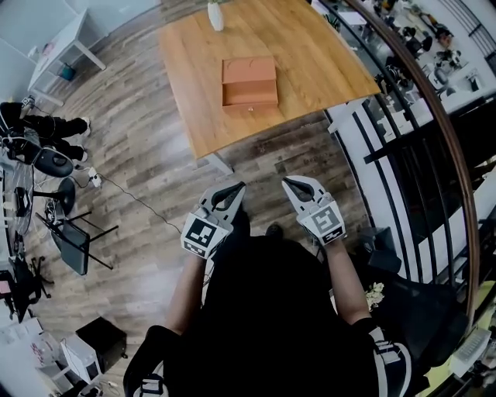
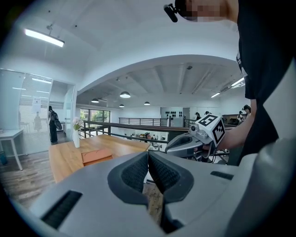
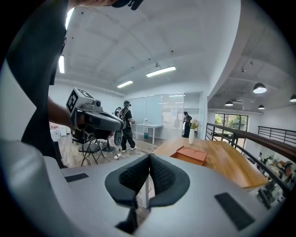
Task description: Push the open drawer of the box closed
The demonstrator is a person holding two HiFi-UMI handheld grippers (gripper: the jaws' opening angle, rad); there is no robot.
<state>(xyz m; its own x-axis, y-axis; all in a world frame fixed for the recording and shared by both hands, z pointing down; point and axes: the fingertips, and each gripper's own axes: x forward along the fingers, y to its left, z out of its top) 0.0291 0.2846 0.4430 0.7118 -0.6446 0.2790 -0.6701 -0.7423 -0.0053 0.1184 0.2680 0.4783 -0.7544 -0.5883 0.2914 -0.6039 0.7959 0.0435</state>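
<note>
An orange-brown box (image 1: pixel 249 81) lies on the wooden table (image 1: pixel 194 85), its drawer (image 1: pixel 249 98) pulled out toward me. The box shows small in the left gripper view (image 2: pixel 96 155) and in the right gripper view (image 3: pixel 189 155). My left gripper (image 1: pixel 238 186) and right gripper (image 1: pixel 287 181) are held side by side near my body, well short of the table. Both are shut with their tips touching and nothing between them. In the left gripper view the jaws (image 2: pixel 148 153) meet, and in the right gripper view (image 3: pixel 149 156) too.
A white vase (image 1: pixel 215 15) stands at the table's far edge. A black railing (image 1: pixel 403 101) runs along the right. Chairs, bags and stands (image 1: pixel 46 155) crowd the left of the wooden floor. People stand far off by a glass wall (image 3: pixel 125 125).
</note>
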